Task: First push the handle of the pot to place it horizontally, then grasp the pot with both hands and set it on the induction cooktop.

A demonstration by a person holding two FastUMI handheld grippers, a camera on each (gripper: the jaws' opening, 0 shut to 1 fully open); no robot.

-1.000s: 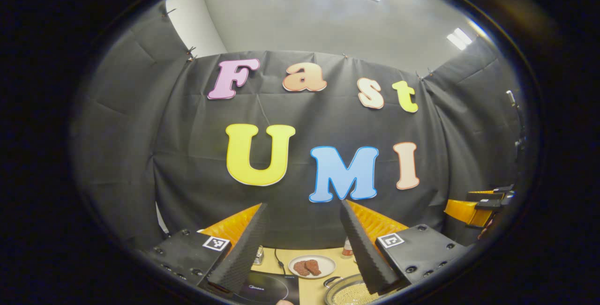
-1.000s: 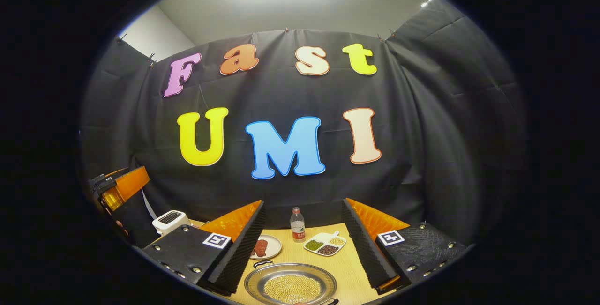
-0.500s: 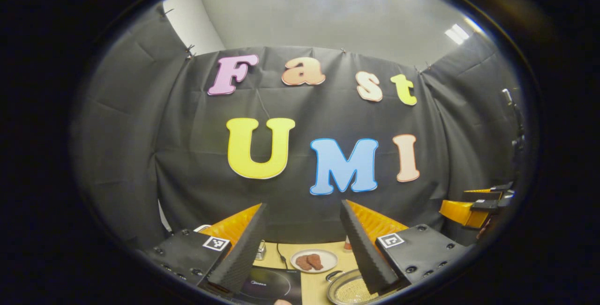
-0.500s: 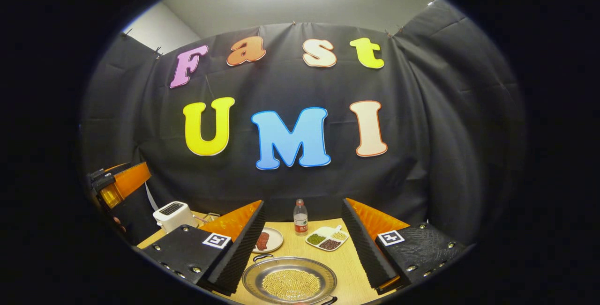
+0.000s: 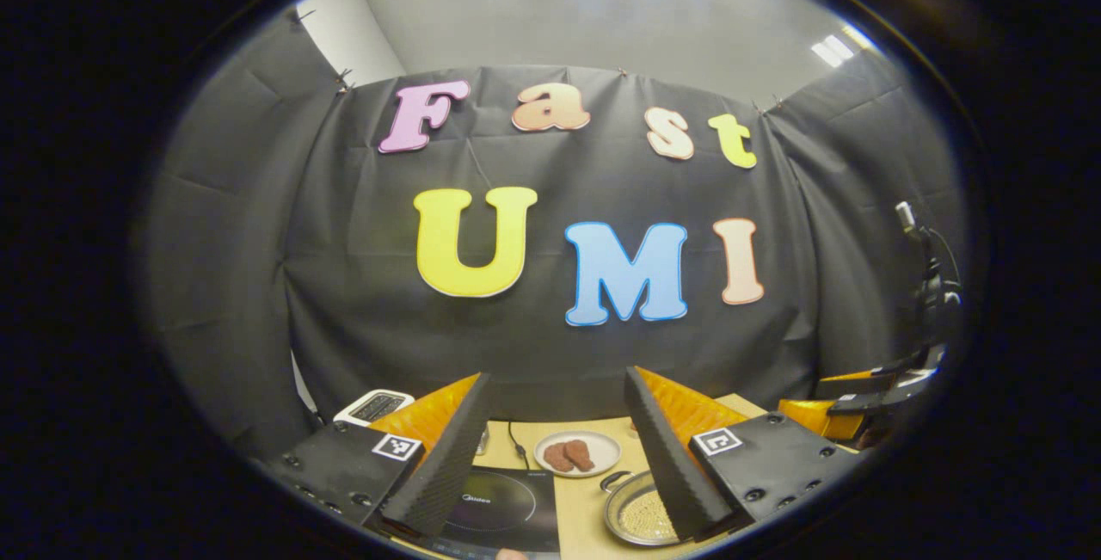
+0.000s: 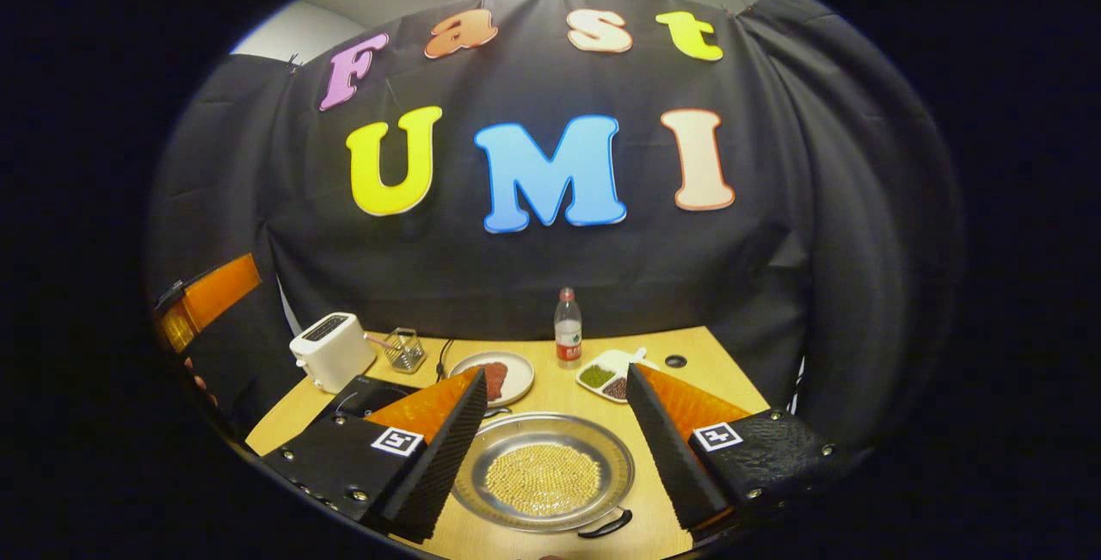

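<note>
While the pot [image 6: 544,472] sits flat on the table [image 6: 714,362], shallow steel, full of small yellow beans, it lies between the fingers of the right tool [image 6: 555,448] in the right gripper view, touching neither. Near black handle [image 6: 607,526] lies at the pot's near-right rim; far handle [image 6: 495,412] pokes out at the far-left rim beside the left finger. Right tool jaws wide, holding nothing.

Left gripper view: pot [image 5: 635,513] low right, partly behind the right finger of the left tool [image 5: 557,448]. Left tool jaws also wide, empty. Cooktop [image 5: 503,508], black glass with a ring mark, is just left of the pot, apart from it, between the left tool's fingers. In the right gripper view the cooktop [image 6: 370,395] is half hidden behind that tool's left finger.

Past the pot: plate [image 6: 507,375] with reddish-brown pieces, then a divided dish [image 6: 609,373] of green and dark beans to its right. Bottle [image 6: 567,340] with red cap stands at the table's far edge between them. Toaster [image 6: 332,351], white, far left; small wire basket [image 6: 402,348] just right of it. Cable [image 5: 514,446] runs from the cooktop toward the far edge. Orange body of the other tool shows at the left edge of the right gripper view [image 6: 206,300] and at the right edge of the left gripper view [image 5: 860,405].
</note>
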